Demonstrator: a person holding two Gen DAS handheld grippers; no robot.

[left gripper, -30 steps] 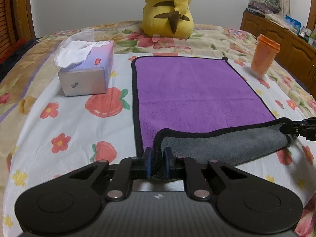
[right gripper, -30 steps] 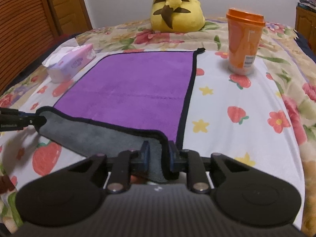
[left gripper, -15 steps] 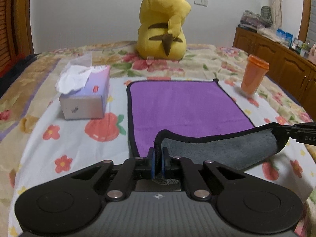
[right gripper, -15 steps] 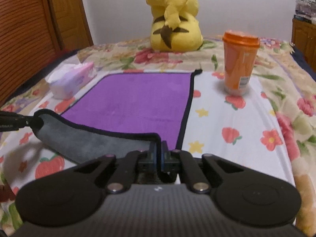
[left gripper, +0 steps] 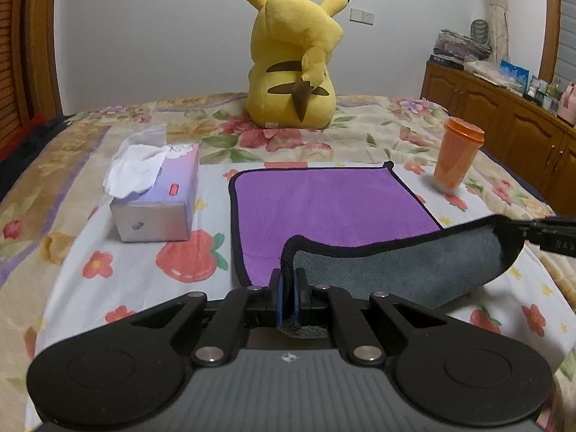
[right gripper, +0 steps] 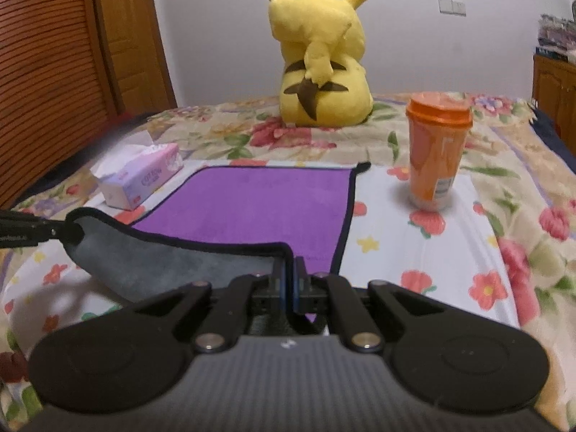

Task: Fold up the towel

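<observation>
A purple towel [left gripper: 324, 205] with black trim and a grey underside lies on the bed; it also shows in the right wrist view [right gripper: 259, 205]. Its near edge is lifted off the bed and curls over, grey side toward me. My left gripper [left gripper: 287, 288] is shut on the near left corner. My right gripper [right gripper: 288, 280] is shut on the near right corner. The right gripper also shows at the right edge of the left wrist view [left gripper: 540, 232], and the left gripper at the left edge of the right wrist view [right gripper: 32, 230].
A tissue box [left gripper: 154, 198] stands left of the towel. An orange lidded cup [right gripper: 437, 154] stands to its right. A yellow Pikachu plush [left gripper: 295, 64] sits behind. Wooden cabinets [left gripper: 504, 126] line the right wall, a wooden door [right gripper: 54, 72] the left.
Both grippers have closed tight on the towel corners and lifted them higher off the bed. The near edge has risen and come a little toward the far edge.
</observation>
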